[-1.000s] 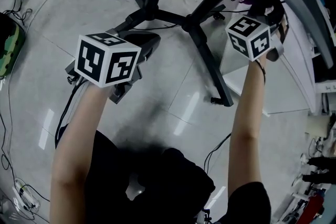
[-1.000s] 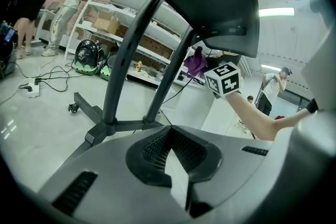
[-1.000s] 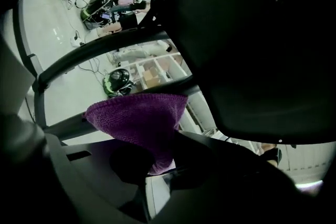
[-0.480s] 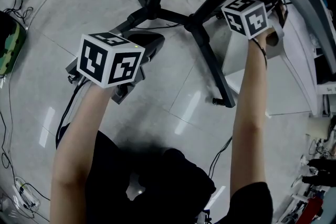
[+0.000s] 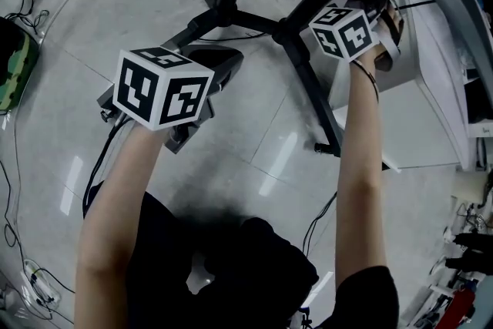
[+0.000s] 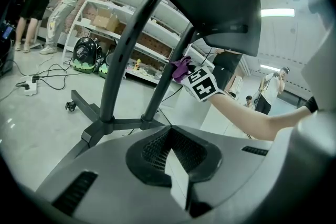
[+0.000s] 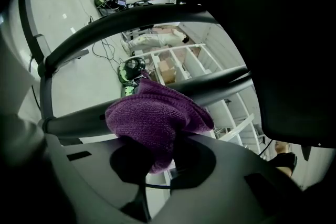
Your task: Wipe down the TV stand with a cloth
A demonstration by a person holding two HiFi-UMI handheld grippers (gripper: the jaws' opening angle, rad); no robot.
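Cloth (image 7: 157, 115) — a purple, loosely knitted bundle, soft and ribbed — is pinched in the right claw (image 7: 167, 162) and pressed against a slanted upright of the TV stand (image 5: 312, 4), a smooth black tubular frame on a castered base over the glossy tiled floor (image 5: 254, 135). The left claw (image 6: 176, 165) hovers off to the left above the base, closed with nothing in it. To wipe well, I judge the cloth should lie flat on the tube and travel along its length, wrapping round the curve.
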